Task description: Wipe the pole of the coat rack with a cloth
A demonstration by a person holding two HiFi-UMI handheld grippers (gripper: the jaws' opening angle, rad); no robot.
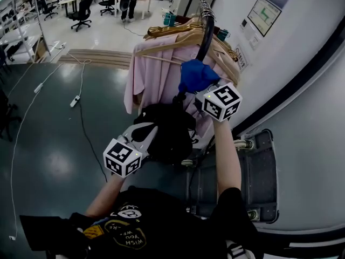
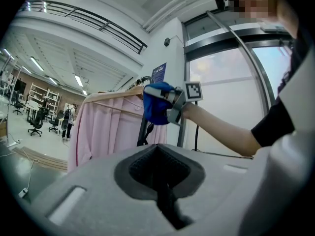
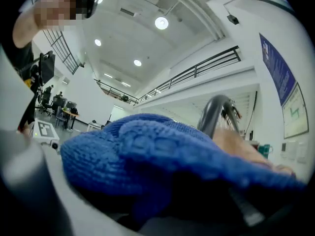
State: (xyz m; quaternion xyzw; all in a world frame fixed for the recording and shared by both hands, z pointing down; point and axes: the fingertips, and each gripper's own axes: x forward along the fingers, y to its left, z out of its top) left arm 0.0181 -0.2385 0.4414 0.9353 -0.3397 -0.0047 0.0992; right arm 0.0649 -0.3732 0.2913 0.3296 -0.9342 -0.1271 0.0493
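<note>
The hall is wide, with a glossy dark green floor (image 1: 54, 123) and a white wall (image 1: 302, 90) on the person's right. Desks and office chairs (image 1: 82, 8) stand far off, and cables with a power strip (image 1: 75, 101) trail over the floor. A grey flat cart (image 1: 265, 171) sits by the wall.

The coat rack's dark pole (image 1: 205, 36) shows in the head view with its long axis running up the picture, away from the person and leaning slightly right. It carries a pink shirt (image 1: 156, 74), a black garment (image 1: 167, 128) and wooden hangers (image 1: 172, 39).

The right claw (image 1: 206, 95) pinches a blue cloth (image 1: 195, 75), which is bunched against the pole's near stretch, beside the hangers. The left claw (image 1: 145, 136) is pressed together on nothing, low by the black garment.
</note>
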